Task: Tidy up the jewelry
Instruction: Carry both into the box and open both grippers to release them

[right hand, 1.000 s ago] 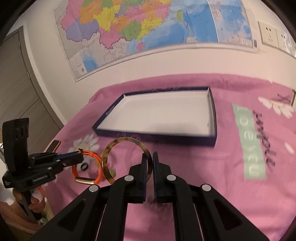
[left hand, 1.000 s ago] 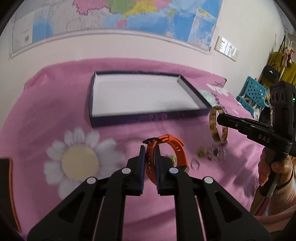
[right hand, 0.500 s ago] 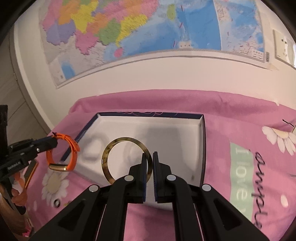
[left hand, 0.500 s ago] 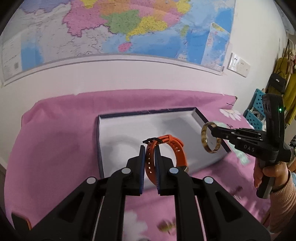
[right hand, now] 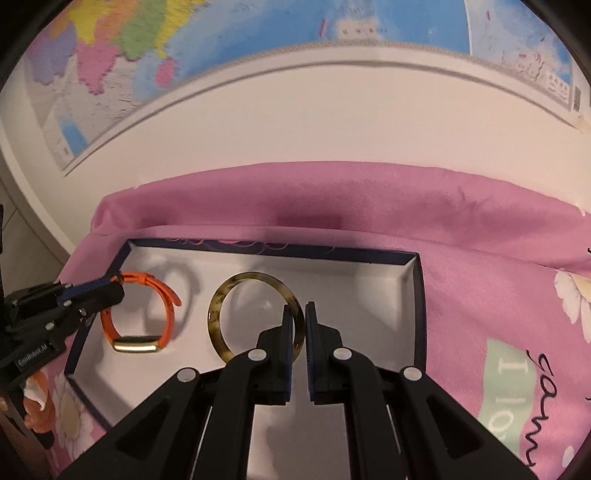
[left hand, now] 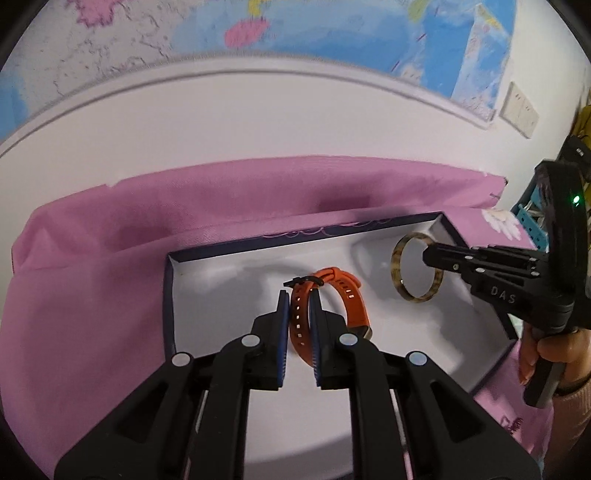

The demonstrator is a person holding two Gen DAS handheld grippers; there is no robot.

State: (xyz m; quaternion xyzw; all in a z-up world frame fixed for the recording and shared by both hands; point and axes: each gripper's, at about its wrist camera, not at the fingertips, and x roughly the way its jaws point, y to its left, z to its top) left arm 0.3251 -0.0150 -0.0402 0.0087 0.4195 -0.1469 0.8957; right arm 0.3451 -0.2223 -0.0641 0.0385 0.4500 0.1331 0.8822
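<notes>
My left gripper is shut on the strap of an orange watch band and holds it over the left part of a shallow white tray with dark blue walls. My right gripper is shut on a tortoiseshell bangle and holds it upright over the middle of the same tray. The right gripper also shows in the left wrist view, with the bangle near the tray's far right corner. The left gripper and the band show in the right wrist view.
The tray lies on a pink cloth with daisy prints and lettering. A white wall with a large map rises just behind the table. A blue crate stands at the far right.
Both grippers have moved forward from the near part of the cloth to over the tray, each still holding its piece. The loose small jewelry on the cloth has left view.
</notes>
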